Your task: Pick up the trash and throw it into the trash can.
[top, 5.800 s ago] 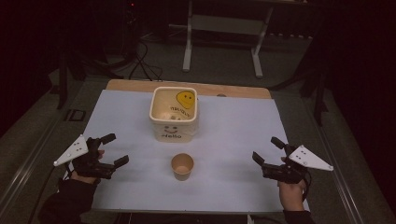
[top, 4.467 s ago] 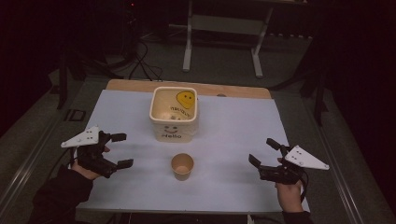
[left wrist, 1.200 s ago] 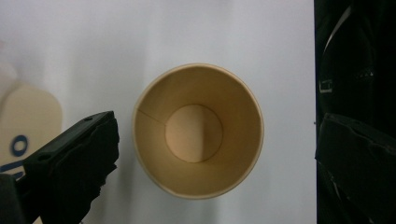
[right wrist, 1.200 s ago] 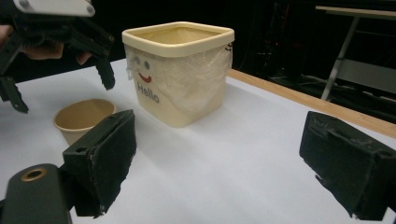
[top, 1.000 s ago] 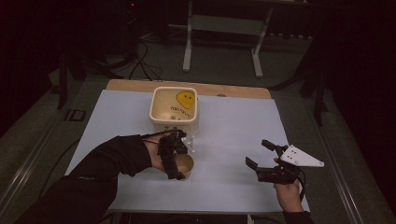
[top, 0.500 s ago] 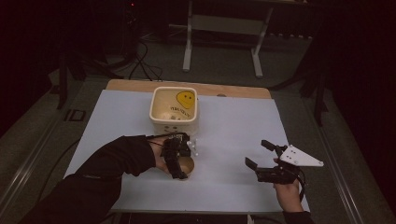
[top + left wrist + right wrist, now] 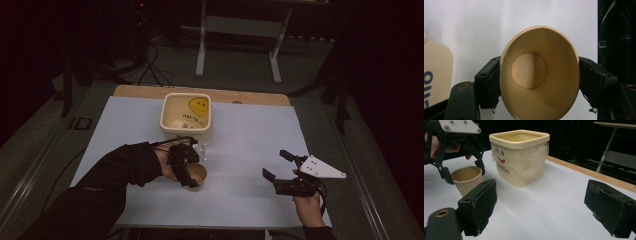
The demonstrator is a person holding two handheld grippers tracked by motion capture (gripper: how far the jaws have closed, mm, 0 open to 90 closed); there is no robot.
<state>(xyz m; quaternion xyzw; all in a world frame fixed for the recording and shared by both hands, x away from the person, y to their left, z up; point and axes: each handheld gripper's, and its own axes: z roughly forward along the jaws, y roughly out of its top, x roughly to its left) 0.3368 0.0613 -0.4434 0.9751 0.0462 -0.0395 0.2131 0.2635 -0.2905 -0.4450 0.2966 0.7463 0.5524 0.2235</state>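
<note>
The left tongs point(image 7: 189, 172) reach in past the middle of the surface on a dark-sleeved forearm, their jaws just closing and now pressing a cup's point(image 7: 539, 75) sides. The right tongs point(image 7: 280, 167) hover near the front right corner, jaws spread wide.

The person wore a dark long sleeve point(image 7: 112, 172) on the left arm. Each black gripper had thick, worn pads point(image 7: 482, 201), a brass-coloured screw point(image 7: 442, 213) and a grey three-cornered plate point(image 7: 320, 167) with small screws.

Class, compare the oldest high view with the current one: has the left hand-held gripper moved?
Yes. The left hand-held gripper went from the table's left edge inward to the paper cup, before the cream bin.
</note>
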